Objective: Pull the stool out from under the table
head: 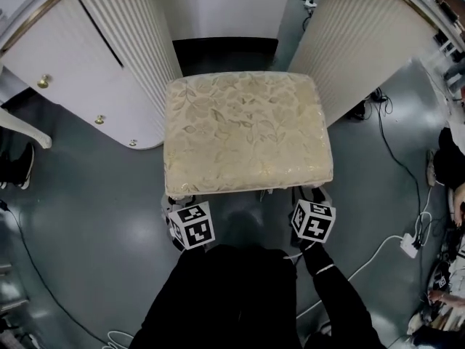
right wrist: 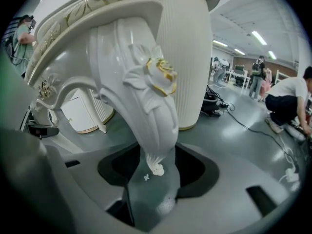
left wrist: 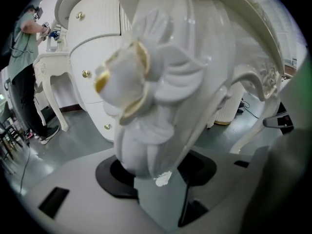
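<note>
While both sets of jaws clamp its near legs, the stool [head: 247,133] stands on the grey floor [head: 94,231]

Centre frame in the head view, its cream cushion sits before the white table [head: 87,71], far edge at the dark kneehole; the left gripper [left wrist: 161,189] is closed on the near-left leg [left wrist: 156,82], the right gripper [right wrist: 153,189] on the near-right leg [right wrist: 146,96], each carved leg filling its gap
</note>
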Demonstrator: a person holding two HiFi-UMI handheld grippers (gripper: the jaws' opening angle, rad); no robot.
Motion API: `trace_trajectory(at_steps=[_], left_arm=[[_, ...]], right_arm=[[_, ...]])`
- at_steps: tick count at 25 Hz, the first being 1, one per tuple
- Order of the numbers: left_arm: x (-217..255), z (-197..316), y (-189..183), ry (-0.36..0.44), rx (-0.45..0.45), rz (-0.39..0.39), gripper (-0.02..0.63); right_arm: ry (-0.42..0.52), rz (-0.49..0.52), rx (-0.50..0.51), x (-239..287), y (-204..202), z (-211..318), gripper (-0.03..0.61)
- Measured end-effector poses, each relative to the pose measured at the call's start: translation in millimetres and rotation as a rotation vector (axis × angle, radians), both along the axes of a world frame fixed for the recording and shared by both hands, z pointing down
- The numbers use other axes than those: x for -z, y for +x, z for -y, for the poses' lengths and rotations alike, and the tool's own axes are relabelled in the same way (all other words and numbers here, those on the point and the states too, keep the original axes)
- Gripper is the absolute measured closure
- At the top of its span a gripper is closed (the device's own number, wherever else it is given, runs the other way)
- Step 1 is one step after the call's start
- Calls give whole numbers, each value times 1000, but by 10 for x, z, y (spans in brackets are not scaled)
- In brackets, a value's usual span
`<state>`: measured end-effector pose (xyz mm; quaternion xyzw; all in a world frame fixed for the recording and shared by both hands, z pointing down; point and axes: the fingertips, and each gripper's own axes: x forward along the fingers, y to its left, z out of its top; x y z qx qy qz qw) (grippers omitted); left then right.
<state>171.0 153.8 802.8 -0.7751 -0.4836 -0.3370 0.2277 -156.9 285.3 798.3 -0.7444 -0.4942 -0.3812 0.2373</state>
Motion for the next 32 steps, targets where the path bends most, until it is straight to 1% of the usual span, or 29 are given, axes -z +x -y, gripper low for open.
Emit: trace_trajectory(at_steps=[4,7,10,13,17,20,24,27,29,32], left_arm=[[48,165,-55,73,27,35,388],[148,317,-96,129,70,74,385],[305,519,-185,181,96,106,385],[546,640,-290,211,84,132,385],[1034,601,-356,203,47,154,388],[1442,482,-367,181,20,160,396],[1910,312,-378,156,-13,163,412],[2252,241,-404,144,-34,180,424],[2495,196,-433,136,-42,200,432],[2797,141,-448,121,-54,208,467]], right_arm=[[91,24,-14,118,-153,250,353],[133,43,-22,309,-214,385,353],[161,39,-21,565,-163,507,353],[164,25,11,887,0,585,353],[161,11,70,1360,248,666,353],[178,-8,87,1664,377,747,354],[212,-35,99,2025,521,833,389],[229,-45,106,2336,616,858,407],[219,-43,111,2586,667,814,457],[193,-44,116,2921,735,726,520]])
